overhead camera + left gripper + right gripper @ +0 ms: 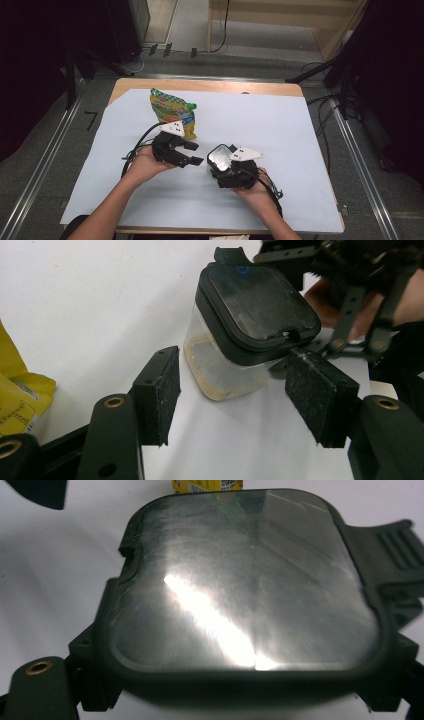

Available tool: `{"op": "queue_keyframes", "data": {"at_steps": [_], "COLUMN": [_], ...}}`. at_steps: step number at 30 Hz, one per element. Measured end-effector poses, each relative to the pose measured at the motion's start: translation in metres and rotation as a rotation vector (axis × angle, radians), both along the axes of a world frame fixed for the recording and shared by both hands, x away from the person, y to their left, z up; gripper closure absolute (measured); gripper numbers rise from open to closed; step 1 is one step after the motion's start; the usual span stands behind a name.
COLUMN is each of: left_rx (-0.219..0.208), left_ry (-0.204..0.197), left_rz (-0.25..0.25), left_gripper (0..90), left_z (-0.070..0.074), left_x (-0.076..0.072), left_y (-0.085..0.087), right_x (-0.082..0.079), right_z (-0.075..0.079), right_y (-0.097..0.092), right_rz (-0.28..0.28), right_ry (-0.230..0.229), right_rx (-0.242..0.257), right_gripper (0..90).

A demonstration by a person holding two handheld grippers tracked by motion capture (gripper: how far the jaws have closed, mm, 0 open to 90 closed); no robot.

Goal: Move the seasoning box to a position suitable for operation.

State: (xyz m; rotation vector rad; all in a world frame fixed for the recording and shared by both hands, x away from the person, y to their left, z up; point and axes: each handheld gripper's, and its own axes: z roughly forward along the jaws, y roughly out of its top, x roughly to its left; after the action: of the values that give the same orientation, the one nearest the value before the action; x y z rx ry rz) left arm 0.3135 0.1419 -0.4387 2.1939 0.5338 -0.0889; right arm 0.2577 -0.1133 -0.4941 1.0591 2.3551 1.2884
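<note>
Clear plastic forms the body of the container [220, 365], which carries a black lid [220, 155] with a transparent panel and stands near the middle of the white-covered counter [300, 130]. The right gripper [223, 167] is clamped on the container's sides just below the lid. The left gripper [192, 153] sits just beside it, jaws apart with nothing between them. A yellow snack bag [172, 111] stands toward the counter's far edge.
</note>
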Motion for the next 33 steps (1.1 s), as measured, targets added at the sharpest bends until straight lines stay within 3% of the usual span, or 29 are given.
{"op": "queue_keyframes", "data": {"at_steps": [7,12,14,16,17,19,25,28,29,30,33], "left_rx": [0.007,-0.018,-0.021,-0.02,-0.009,-0.008,0.013,0.012,0.006,0.012,0.016], "left_ry": [-0.002,0.01,0.01,0.012,0.014,0.019,0.034,0.06,0.118,0.13,0.116], "left_rz": [0.001,0.01,0.01,0.011,0.009,0.012,0.014,0.005,-0.013,-0.018,-0.022], "left_gripper": [42.5,45.9,47.4,49.2,50.7,55.0,70.4,81.0,83.2,86.0,88.4], "left_z": [-0.003,-0.004,-0.004,-0.005,-0.005,-0.005,-0.006,-0.008,-0.01,-0.011,-0.012], "left_x": [0.003,0.006,0.007,0.007,0.007,0.006,0.004,0.005,0.006,0.006,0.004], "left_y": [-0.001,-0.002,-0.002,-0.002,-0.002,-0.002,-0.006,-0.007,-0.005,-0.004,-0.003], "right_x": [-0.018,-0.024,-0.025,-0.025,-0.022,-0.021,-0.016,-0.013,-0.009,-0.007,0.0], "right_z": [0.016,0.02,0.024,0.025,0.026,0.027,0.03,0.027,0.024,0.023,0.02], "right_y": [-0.025,-0.036,-0.044,-0.045,-0.048,-0.05,-0.063,-0.063,-0.063,-0.063,-0.063], "right_rz": [0.026,0.035,0.028,0.019,0.032,0.037,0.038,0.029,0.018,0.013,0.012], "right_ry": [0.016,0.011,0.003,0.005,0.011,0.006,-0.004,0.003,0.019,0.027,0.043], "right_rx": [0.012,0.021,0.04,0.041,0.044,0.019,0.026,0.019,0.014,0.008,0.01], "right_gripper": [20.9,29.9,44.2,48.4,56.9,64.1,82.7,87.3,89.8,90.0,90.0]}}
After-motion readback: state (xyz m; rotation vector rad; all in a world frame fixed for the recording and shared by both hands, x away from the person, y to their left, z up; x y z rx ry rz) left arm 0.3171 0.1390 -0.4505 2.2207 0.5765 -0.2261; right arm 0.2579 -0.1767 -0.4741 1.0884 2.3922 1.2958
